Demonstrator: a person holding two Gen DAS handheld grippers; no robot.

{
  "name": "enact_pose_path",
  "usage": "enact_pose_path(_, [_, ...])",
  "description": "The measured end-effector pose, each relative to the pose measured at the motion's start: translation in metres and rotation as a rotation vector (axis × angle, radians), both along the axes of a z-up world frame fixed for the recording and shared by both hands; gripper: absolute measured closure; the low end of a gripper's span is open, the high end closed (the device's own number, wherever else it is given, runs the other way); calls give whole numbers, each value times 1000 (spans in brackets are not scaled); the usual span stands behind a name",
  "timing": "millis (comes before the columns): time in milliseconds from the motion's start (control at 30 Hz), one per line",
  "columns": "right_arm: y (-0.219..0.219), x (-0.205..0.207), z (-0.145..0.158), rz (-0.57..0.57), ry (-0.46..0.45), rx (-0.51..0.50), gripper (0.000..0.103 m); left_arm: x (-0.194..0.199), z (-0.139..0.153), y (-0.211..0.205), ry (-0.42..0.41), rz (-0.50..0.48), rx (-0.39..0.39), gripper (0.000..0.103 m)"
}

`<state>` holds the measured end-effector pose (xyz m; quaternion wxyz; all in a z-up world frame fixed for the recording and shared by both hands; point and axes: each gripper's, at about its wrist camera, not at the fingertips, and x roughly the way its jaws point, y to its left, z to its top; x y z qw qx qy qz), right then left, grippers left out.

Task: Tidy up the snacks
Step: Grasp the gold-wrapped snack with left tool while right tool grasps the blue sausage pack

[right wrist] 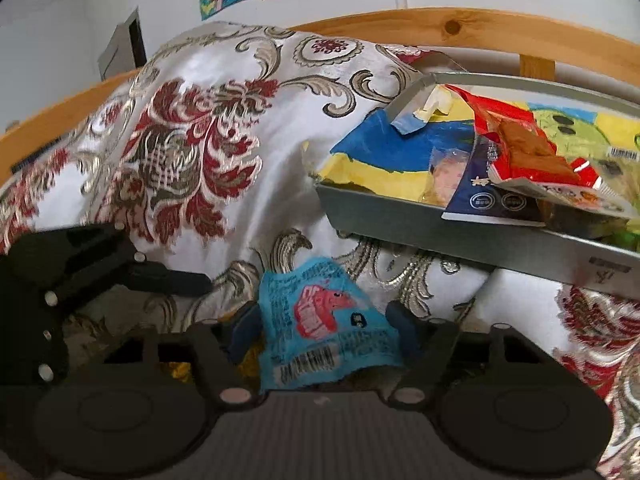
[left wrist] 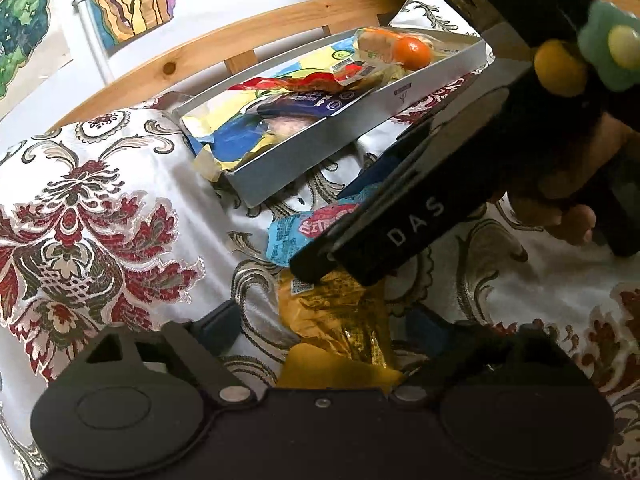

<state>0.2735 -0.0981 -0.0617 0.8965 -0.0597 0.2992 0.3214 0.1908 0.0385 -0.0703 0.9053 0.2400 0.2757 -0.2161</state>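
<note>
A yellow snack packet (left wrist: 336,320) lies on the patterned bedspread between the fingers of my left gripper (left wrist: 324,320), which is open with bare fabric showing beside the left finger. My right gripper (right wrist: 324,328) is shut on a light blue snack packet (right wrist: 320,320), its fingers pressing both edges. In the left wrist view, the black housing of the right gripper (left wrist: 400,220) crosses over the blue packet (left wrist: 300,232), held by a hand (left wrist: 560,208). A grey tray (left wrist: 320,152) of snacks sits beyond, with an orange fruit (left wrist: 412,52) at its far end.
The tray (right wrist: 440,240) rests tilted on a bulge of the bedspread (right wrist: 240,140), with red and blue wrappers hanging over its near wall. A wooden bed rail (left wrist: 200,52) runs behind it. A finger of the left gripper (right wrist: 172,280) reaches in at the left of the right wrist view.
</note>
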Motion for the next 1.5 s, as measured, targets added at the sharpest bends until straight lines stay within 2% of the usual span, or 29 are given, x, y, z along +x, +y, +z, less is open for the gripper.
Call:
enact_pose_path(167, [-11, -8, 5, -58, -17, -52, 39, -6, 1, -4, 36, -15, -10, 39])
enact_pose_path(267, [-24, -18, 8, -81, -20, -55, 40, -4, 2, -2, 75, 23, -56, 42])
enact_pose_path(367, [-33, -32, 13, -82, -33, -71, 40, 0, 3, 5, 186, 104, -223, 42])
enact_pose_path(433, [-39, -43, 15, -86, -36, -86, 39, -2, 4, 5, 228, 126, -278, 42])
enact_pose_path(633, [-71, -73, 15, -143, 14, -93, 39, -13, 4, -2, 290, 148, -306, 42])
enact_pose_path(867, [-88, -110, 8, -200, 63, -116, 36, -15, 5, -6, 303, 192, -308, 42])
enact_pose_path(933, [-89, -117, 4, -228, 61, -115, 36, -15, 5, -9, 300, 199, -299, 40])
enact_pose_path(1000, [-87, -118, 1, -242, 67, -115, 35, -14, 5, -11, 298, 195, -290, 34])
enact_pose_path(1233, [-77, -118, -3, -194, 44, -143, 33, -15, 0, -22, 286, 166, -252, 19])
enact_pose_path(1333, [-77, -119, 0, -171, 54, -148, 29, -14, 0, -26, 280, 147, -235, 14])
enact_pose_path(1400, [-77, -120, 2, -160, 65, -157, 23, -14, -1, -28, 278, 141, -226, 12])
enact_pose_path(1500, [-77, -122, 4, -146, 91, -163, 20, -13, -2, -31, 266, 138, -208, 9])
